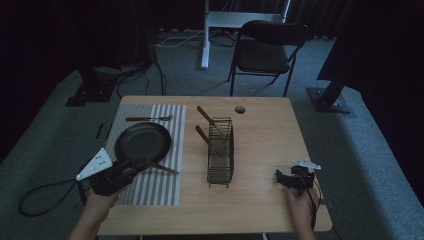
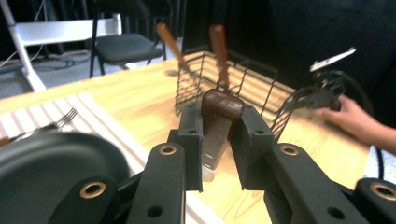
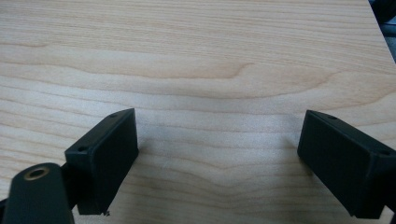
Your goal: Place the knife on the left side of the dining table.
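Dim room, grey carpet, dark curtains behind; folding chair [image 1: 267,47] and white stand [image 1: 205,35] beyond a light wooden table [image 1: 260,135]. On the table's left part, a striped placemat [image 1: 155,187] carrying a black pan [image 1: 143,141] and, past it at the far edge, a fork [image 1: 148,118] with a brown handle. Near the middle, a black wire rack [image 1: 220,152], long side running away from the person, with two brown-handled utensils [image 1: 205,136] leaning out of it toward the left.

Left tongs [image 1: 137,164] over the placemat's near half, just beside the pan's near rim, closed narrow on the brown wooden handle of a knife [image 2: 222,104]; handle end poking up between the pads in the left gripper view, metal blade running down between them, rack and its two handles straight ahead, pan rim at lower left. Brown handle also seen in the high view sticking out rightward from the tongs above the stripes. Grey three-cornered plate on top, cable trailing off the table's left edge.

Right tongs [image 1: 280,176] low over bare wood near the right front corner, well apart from the rack, spread wide with nothing between them; plain wood grain between the two black pads [image 3: 105,156] in the right gripper view.
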`<state>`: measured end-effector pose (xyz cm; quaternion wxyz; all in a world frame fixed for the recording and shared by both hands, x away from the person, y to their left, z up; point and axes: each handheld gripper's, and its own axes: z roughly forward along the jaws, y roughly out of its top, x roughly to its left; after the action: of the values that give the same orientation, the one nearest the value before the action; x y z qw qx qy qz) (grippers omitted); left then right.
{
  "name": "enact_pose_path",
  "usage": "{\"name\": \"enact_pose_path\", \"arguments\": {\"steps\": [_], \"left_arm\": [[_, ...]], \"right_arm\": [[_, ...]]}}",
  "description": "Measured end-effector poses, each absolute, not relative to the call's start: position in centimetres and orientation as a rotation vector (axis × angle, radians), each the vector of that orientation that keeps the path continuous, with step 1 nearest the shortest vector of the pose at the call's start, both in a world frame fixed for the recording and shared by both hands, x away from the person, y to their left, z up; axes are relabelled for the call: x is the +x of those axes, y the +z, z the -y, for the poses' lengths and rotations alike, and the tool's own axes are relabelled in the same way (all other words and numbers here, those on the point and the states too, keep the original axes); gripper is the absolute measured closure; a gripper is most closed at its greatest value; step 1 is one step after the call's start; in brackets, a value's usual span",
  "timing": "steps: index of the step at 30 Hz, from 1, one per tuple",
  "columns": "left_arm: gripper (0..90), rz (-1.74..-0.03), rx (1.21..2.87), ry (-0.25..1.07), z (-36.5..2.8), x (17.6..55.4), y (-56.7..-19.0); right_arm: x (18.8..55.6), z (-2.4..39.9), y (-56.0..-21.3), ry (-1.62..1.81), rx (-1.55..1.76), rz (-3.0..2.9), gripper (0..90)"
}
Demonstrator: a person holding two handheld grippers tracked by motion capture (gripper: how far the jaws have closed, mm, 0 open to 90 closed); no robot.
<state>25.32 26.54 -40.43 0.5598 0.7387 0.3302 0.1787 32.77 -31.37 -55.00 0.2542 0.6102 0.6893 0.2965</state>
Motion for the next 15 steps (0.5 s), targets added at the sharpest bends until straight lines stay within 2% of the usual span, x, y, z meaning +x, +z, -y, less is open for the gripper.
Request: {"name": "enact_pose_path", "arguments": {"steps": [15], "left_arm": [[75.4, -0.887, 1.742, 0.349, -28.7, 25.3, -43.6]], "right_arm": [[32.8, 31.4, -55.0, 0.806, 1.661, -1.872, 11.3]]}}
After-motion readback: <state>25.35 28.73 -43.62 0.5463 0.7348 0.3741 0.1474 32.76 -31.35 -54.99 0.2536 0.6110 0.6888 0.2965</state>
